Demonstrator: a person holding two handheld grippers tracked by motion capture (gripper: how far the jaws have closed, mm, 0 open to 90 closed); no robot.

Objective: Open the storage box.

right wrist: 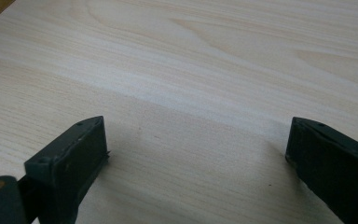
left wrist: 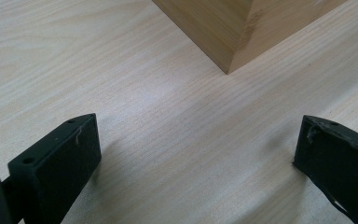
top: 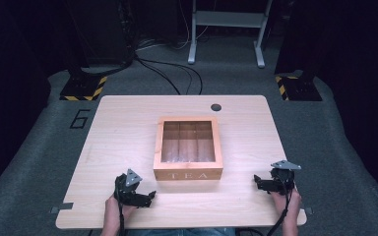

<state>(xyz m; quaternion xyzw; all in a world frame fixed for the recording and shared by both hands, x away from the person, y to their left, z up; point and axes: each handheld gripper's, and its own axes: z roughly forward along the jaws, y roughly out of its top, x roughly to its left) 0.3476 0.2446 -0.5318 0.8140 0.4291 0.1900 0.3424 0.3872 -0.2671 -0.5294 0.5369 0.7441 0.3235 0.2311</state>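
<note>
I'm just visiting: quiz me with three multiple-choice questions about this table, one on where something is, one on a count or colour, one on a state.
1. Where does the tea box stand?
A. mid-table, between the two grippers
B. at the far left corner
C. on the floor

2. How many compartments show through its lid?
A. one
B. three
C. six

3. How do the left gripper jaws stand?
A. clamped on the box
C. shut on nothing
B. open, nothing between them

Answers:
1. A, the high view shows it centred, with the left gripper and right gripper at either side.
2. B, two dividers split the inside.
3. B, bare table lies between them.
</note>
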